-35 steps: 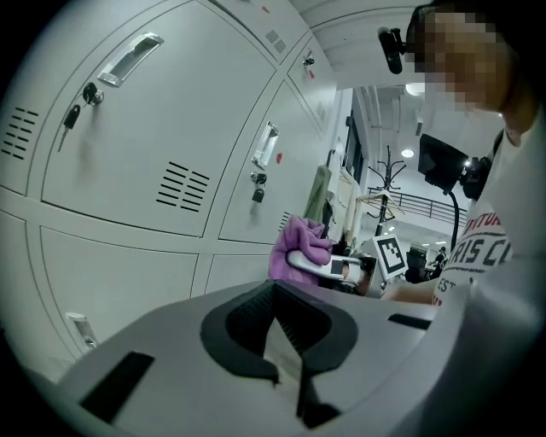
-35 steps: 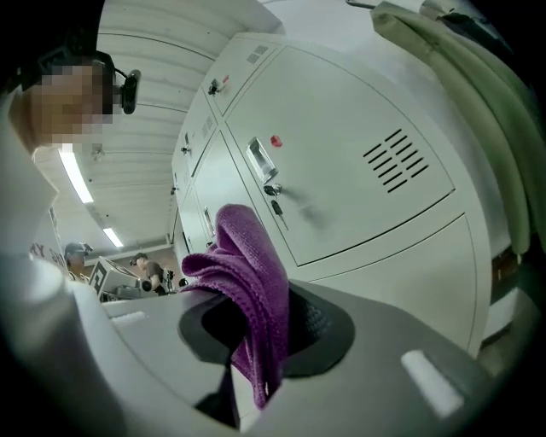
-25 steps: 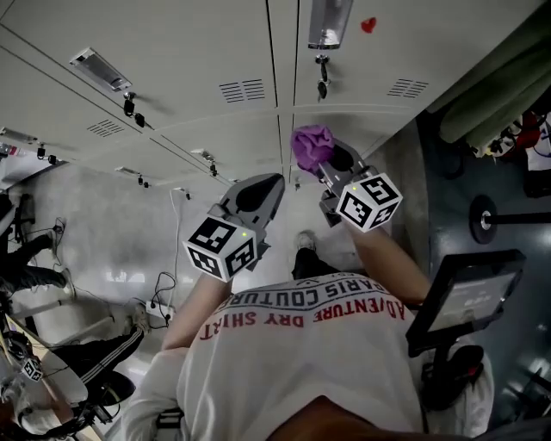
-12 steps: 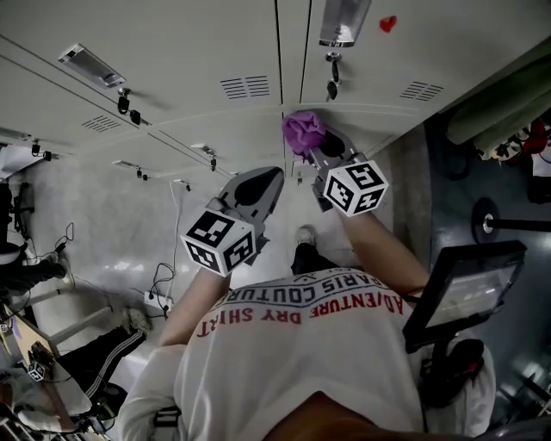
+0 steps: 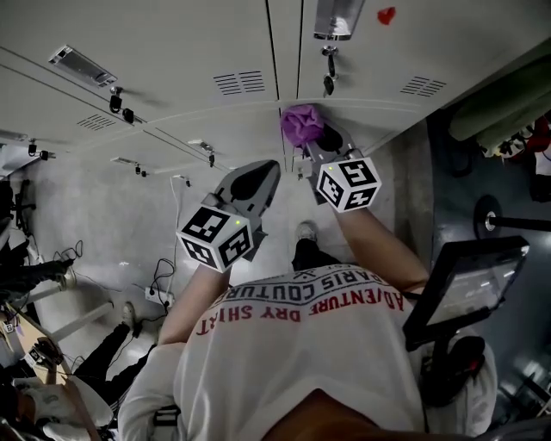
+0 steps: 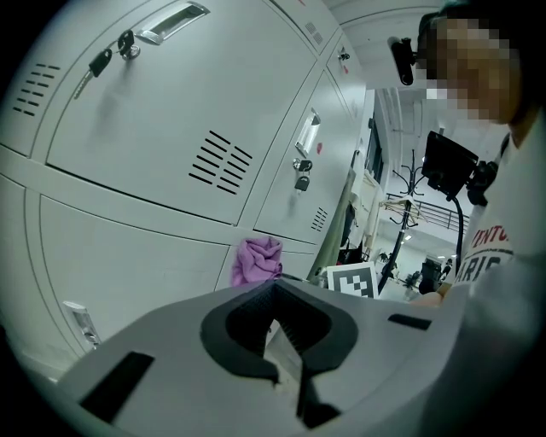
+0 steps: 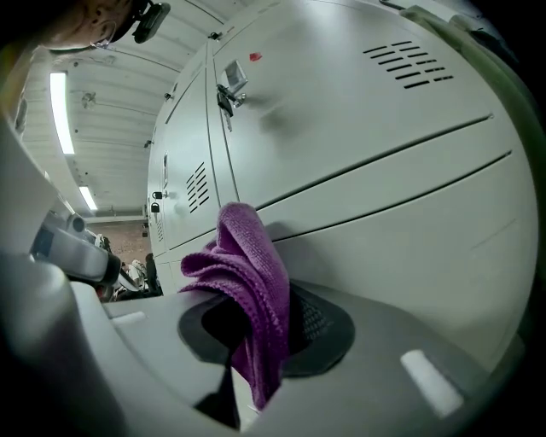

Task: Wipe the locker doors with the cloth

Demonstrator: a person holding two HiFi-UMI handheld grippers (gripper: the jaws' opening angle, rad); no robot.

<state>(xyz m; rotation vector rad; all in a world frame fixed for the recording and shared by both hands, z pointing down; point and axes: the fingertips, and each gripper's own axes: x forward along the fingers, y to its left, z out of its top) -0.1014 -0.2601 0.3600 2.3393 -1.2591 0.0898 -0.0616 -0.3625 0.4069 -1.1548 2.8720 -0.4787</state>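
Grey locker doors (image 5: 172,52) fill the top of the head view. A crumpled purple cloth (image 5: 301,123) is clamped in my right gripper (image 5: 317,142), which is shut on it. The cloth sits at the locker face near the vertical seam between two doors, just under a horizontal seam; I cannot tell whether it touches. In the right gripper view the cloth (image 7: 247,282) stands up out of the jaws in front of a door (image 7: 367,119). My left gripper (image 5: 258,183) hangs lower left of it, shut and holding nothing. Its own view shows the cloth (image 6: 256,259) ahead.
Locker handles with hanging keys (image 5: 329,60) sit above the cloth, with a red heart sticker (image 5: 386,15) beside them. A monitor on a stand (image 5: 469,288) is at the right. Cables (image 5: 159,288) lie on the floor at the left. The person's shoe (image 5: 306,234) is below.
My right gripper has carried the cloth up and a little left, closer to the locker seam. The left gripper has barely shifted.
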